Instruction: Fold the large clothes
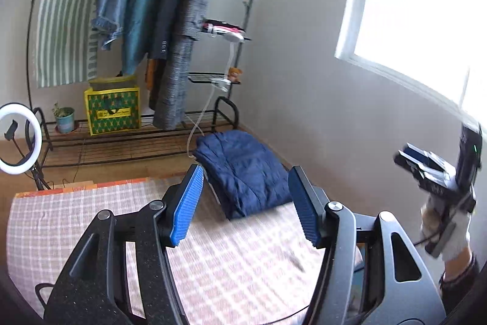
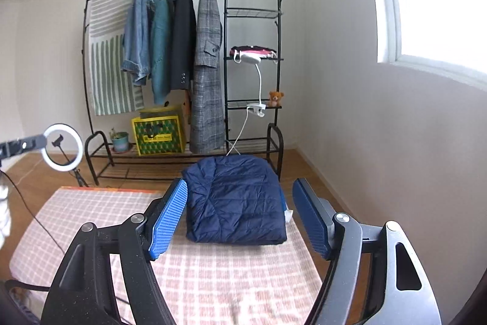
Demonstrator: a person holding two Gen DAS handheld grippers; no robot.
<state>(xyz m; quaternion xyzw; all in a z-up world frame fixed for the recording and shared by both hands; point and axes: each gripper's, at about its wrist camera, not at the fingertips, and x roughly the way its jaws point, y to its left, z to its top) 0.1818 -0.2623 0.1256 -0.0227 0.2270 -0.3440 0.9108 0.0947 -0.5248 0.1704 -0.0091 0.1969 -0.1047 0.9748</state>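
A navy quilted jacket (image 2: 236, 200) lies folded into a compact rectangle at the far right end of the pink checked table cover (image 2: 213, 276); it also shows in the left wrist view (image 1: 243, 172). My right gripper (image 2: 240, 221) is open and empty, raised above the cover just short of the jacket. My left gripper (image 1: 245, 206) is open and empty, raised above the cover near the jacket's front edge. The right gripper also shows at the right of the left wrist view (image 1: 438, 169), held up in a gloved hand.
A black clothes rack (image 2: 225, 51) with hanging coats (image 2: 208, 69), shelves, a yellow-green bag (image 2: 158, 134) and a potted plant (image 2: 120, 140) stands behind the table. A ring light (image 2: 64, 146) stands at the left. A wall and window are at the right.
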